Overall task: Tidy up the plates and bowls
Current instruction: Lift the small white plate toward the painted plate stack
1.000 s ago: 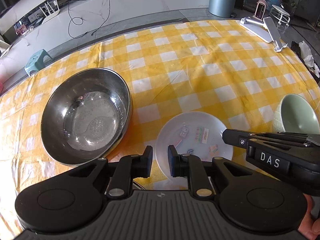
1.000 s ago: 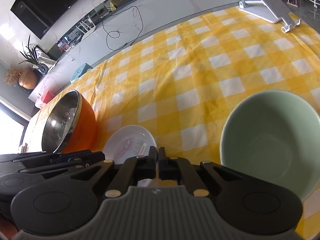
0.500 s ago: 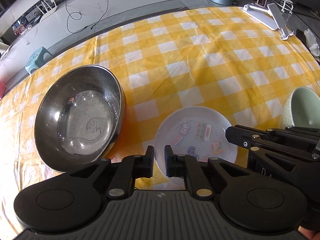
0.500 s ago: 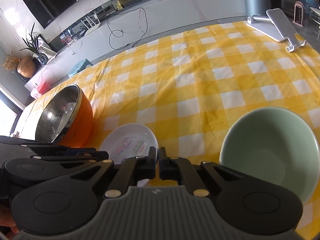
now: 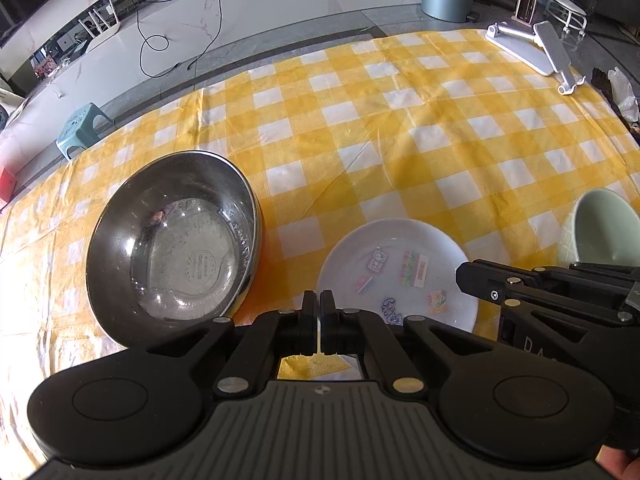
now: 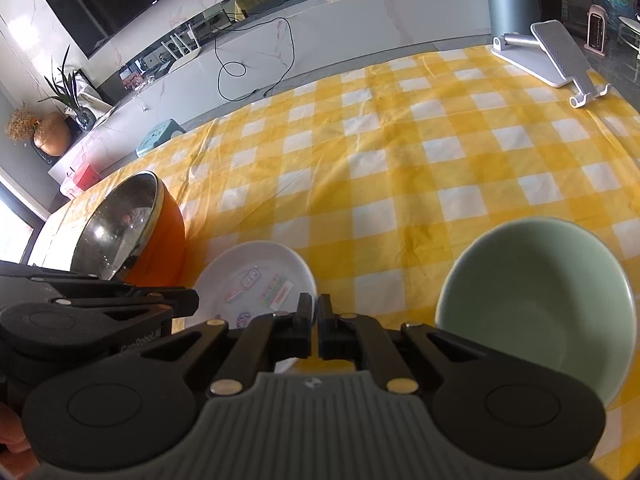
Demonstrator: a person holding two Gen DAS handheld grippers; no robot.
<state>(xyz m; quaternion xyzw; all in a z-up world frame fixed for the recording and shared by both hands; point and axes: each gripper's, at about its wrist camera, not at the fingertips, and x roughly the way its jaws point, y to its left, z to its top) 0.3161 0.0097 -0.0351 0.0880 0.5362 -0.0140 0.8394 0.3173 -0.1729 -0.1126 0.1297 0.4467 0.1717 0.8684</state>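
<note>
Plates and bowls are spread over the bench (image 5: 400,128), which is covered in a yellow-and-white checked cloth, and none is stacked yet.

From the left wrist view, the left gripper (image 5: 319,308) is seen with its fingers (image 5: 309,312) clenched; they have just been closing, and nothing is caught between them. Just ahead of the fingertips and a little to the right lies the white plate (image 5: 400,272), flat on the cloth, with small stickers on its face. Ahead and to the left, close beside the plate, stands the steel bowl (image 5: 172,244), upright and empty. Beyond the plate to the far right, only part of the green bowl (image 5: 604,228) is shown. The right gripper (image 5: 464,280) reaches in from the right, its tip over the plate's right edge; whether it touches cannot be told. A white folding stand (image 5: 536,48) rests at the far corner, well apart.

From the right wrist view, the fingers (image 6: 326,320) of the right gripper (image 6: 316,316) are pressed together on nothing. The plate (image 6: 256,280) lies just ahead and left of them, the green bowl (image 6: 540,300) near on the right, and the steel bowl (image 6: 124,232), orange outside, is farther left. The left gripper (image 6: 188,300) enters from the left, beside the plate's near-left edge.

With both tools poised around the plate, it seems the piece to be dealt with next; being shallow and flat, it would probably need a pinch on its rim.
</note>
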